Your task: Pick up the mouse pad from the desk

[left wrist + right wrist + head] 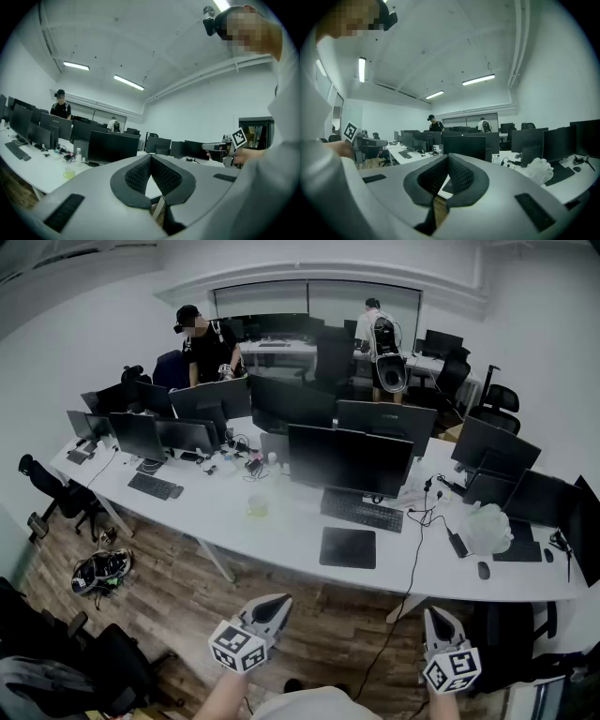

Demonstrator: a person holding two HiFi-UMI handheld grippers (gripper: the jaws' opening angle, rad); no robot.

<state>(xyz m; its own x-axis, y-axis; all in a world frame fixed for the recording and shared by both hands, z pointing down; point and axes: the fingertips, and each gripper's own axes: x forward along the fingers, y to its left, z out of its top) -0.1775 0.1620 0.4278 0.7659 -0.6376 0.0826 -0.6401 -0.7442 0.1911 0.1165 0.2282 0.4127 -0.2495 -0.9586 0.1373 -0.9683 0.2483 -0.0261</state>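
The black mouse pad (348, 547) lies flat on the white desk (281, 540), near its front edge, just in front of a black keyboard (362, 511). Both grippers hang over the wood floor, short of the desk and apart from the pad. My left gripper (274, 602) sits below and left of the pad, with its pads (140, 174) closed together on nothing. My right gripper (435, 617) is below and right of the pad, its jaws also meeting at the tip and empty (447, 158). Each gripper view shows the other gripper off to the side.
Rows of dark monitors (349, 461) stand behind the keyboard. A green cup (258, 505), a white plastic bag (487, 526), a mouse (483, 570) and a hanging cable (412, 559) are on the desk. Shoes (101, 570) and office chairs (56, 491) occupy the floor. Two people stand at the back.
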